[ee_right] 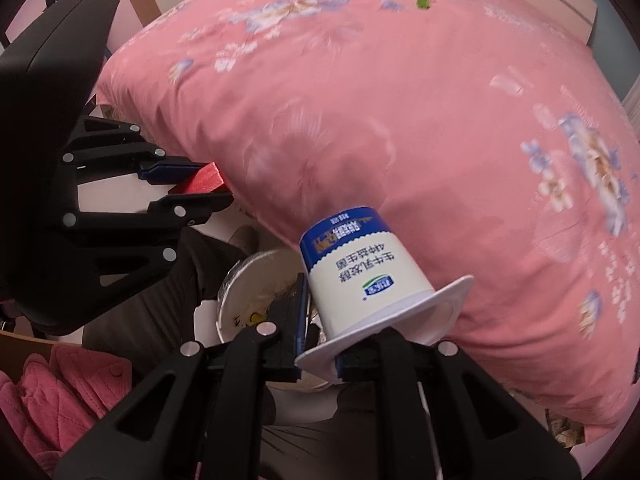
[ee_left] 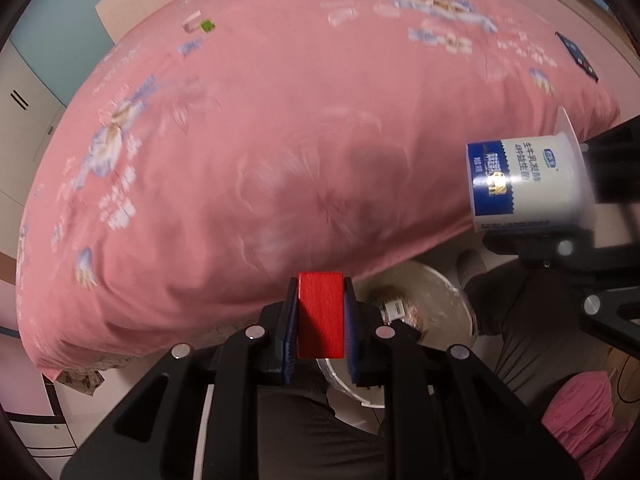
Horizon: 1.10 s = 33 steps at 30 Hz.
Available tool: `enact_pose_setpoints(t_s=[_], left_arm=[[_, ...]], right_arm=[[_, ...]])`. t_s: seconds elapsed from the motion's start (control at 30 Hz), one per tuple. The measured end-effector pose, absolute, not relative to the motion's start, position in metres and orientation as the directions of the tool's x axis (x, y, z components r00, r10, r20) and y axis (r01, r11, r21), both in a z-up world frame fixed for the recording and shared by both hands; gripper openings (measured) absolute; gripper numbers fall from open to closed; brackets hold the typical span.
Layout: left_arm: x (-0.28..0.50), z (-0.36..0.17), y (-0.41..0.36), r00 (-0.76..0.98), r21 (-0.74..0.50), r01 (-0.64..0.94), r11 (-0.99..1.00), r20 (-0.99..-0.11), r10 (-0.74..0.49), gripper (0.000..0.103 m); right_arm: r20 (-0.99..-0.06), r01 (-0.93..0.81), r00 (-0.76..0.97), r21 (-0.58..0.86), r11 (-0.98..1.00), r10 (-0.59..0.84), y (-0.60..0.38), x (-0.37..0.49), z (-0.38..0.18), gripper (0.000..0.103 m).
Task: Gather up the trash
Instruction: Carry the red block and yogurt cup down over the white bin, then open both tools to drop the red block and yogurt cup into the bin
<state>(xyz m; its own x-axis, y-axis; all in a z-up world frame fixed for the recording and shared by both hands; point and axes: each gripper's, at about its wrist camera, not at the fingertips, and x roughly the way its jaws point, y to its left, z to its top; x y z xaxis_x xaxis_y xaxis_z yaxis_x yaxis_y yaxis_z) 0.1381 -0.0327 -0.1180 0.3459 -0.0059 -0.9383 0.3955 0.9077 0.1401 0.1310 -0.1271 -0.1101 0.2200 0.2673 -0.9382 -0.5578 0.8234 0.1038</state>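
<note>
Trash is held in both tongs, above a white bucket (ee_left: 432,300) that stands on the floor by the bed. The left tongs (ee_left: 320,320) are pinching a red block (ee_left: 321,314) between two blue pads. The block stands upright in the grip. The right tongs (ee_right: 320,360) are pinching a white and blue yogurt cup (ee_right: 356,268) by its wide flat rim. The cup is tipped so its bottom points away from the tongs, toward the bed.

Both tongs point steeply down, side by side and near each other. Some trash already lies inside the bucket, but it is too blurry to tell what it is.

A big pink bed cover (ee_left: 280,140) with blue and white flowers fills most of both views. Far off on the cover lies a small clear thing with a green piece (ee_left: 199,23). A dark flat thing (ee_left: 578,56) lies at the far right edge of the bed. The person's legs in dark grey trousers (ee_left: 532,332) show below the tongs, and a pink quilted cloth (ee_right: 60,392) sits close by.
</note>
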Motion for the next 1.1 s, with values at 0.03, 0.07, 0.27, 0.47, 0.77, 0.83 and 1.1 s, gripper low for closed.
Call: enact_pose_setpoints(t_s=[0.03,0.07,0.27,0.47,0.77,0.83,1.1], left_arm=[[0.137,-0.123,-0.033,0.336,0.136,0.396,0.908,-0.942,-0.005,0.022],[0.137,-0.129,-0.033,0.323,0.132,0.398,0.908,-0.947,-0.004,0.022],[0.132,-0.168,-0.031,0.241,0.094,0.401,0.911,-0.971,-0.006,0.022],[0.130,-0.208,-0.031,0.151,0.033,0.392,0.919,-0.988,-0.029,0.022],[0.132,-0.281,-0.031,-0.022,-0.084,0.337,0.938,-0.996,-0.082,0.022],[0.132,-0.297,-0.030,-0.060,-0.108,0.314,0.943,-0.994,-0.093,0.022],[0.140,-0.352,-0.023,-0.169,-0.160,0.225,0.961,-0.978,-0.123,0.022]], right_arm=[[-0.941,-0.559,0.208,0.108,0.822,0.265,-0.126,0.130,-0.117,0.013],[-0.945,-0.560,0.194,0.114,0.821,0.264,-0.125,0.128,-0.124,0.013],[-0.958,-0.555,0.109,0.161,0.816,0.263,-0.122,0.122,-0.166,0.013],[-0.965,-0.530,0.007,0.220,0.819,0.264,-0.119,0.120,-0.216,0.013],[-0.947,-0.440,-0.144,0.320,0.839,0.286,-0.113,0.122,-0.295,0.013],[-0.940,-0.417,-0.174,0.340,0.843,0.294,-0.113,0.124,-0.311,0.013],[-0.919,-0.345,-0.260,0.375,0.860,0.296,-0.100,0.130,-0.366,0.013]])
